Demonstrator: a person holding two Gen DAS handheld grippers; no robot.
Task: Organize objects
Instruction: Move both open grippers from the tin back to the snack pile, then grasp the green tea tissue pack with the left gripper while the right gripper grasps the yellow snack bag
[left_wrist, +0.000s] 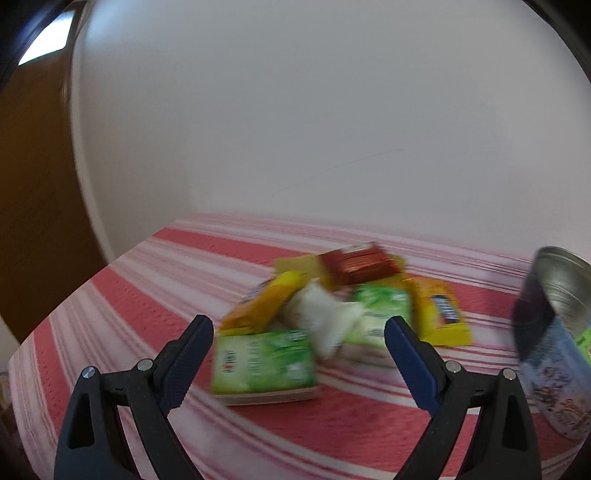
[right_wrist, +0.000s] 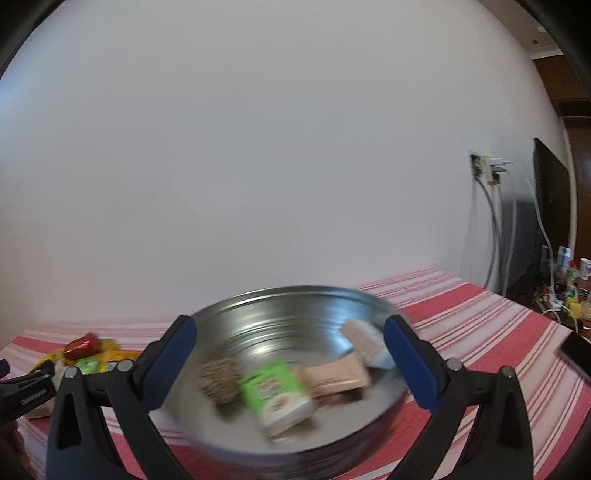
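— What's on the striped cloth (left_wrist: 122, 295) right now?

— A loose heap of snack packets near the wall. Closest to the left gripper (left_wrist: 298, 330) is a green box (left_wrist: 264, 363) lying flat. Behind it sits a white pouch (left_wrist: 325, 317), with a yellow packet (left_wrist: 266, 302) leaning on its left side and a second green packet (left_wrist: 380, 310) on its right. A red foil packet (left_wrist: 360, 264) tops the pile at the back, and an orange-yellow packet (left_wrist: 441, 314) lies at the right edge. It's all a bit smeared, so I can't read any labels.

— And the left tongs?

— Spread wide, nothing between them, hanging just short of the green box and tilted down toward it.

— Where's the tin?

— The metal tin (right_wrist: 295, 306) stands to the right of the pile, well apart from it. Inside I see a green-and-white packet (right_wrist: 277, 395), a beige wafer bar (right_wrist: 336, 376), a tan woven-looking piece (right_wrist: 218, 380) and a pale packet (right_wrist: 364, 338) propped against the far wall.

— Is the right gripper (right_wrist: 290, 338) holding it?

— Its blue fingers stand wide, either side of the tin's rim, but with the blur I can't tell whether they press on it

— Anything else?

— The left gripper's tip shows at the far left of the right camera's view, beside the pile
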